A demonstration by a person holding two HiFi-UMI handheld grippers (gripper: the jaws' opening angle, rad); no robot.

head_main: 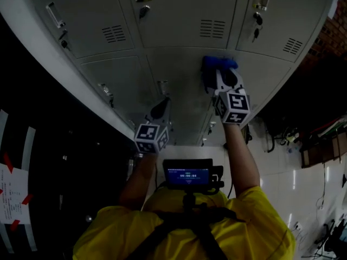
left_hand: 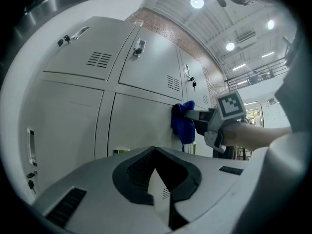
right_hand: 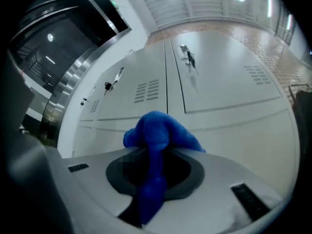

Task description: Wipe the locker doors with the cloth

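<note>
1. The right gripper [head_main: 219, 79] is seen clamped on the blue cloth [right_hand: 155, 130]; a tail of fabric hangs down between the jaws.
2. The cloth is pressed against a lower-row locker door [head_main: 179, 75], just below the seam with the upper row.
3. The left gripper [left_hand: 158, 179] is held near the same door, jaws closed to a sliver, nothing between them.
4. Judged: wiping is under way on one door. No streak or dirt is visible, so the cleaned share cannot be told; the neighbouring doors are presumably left.
</note>
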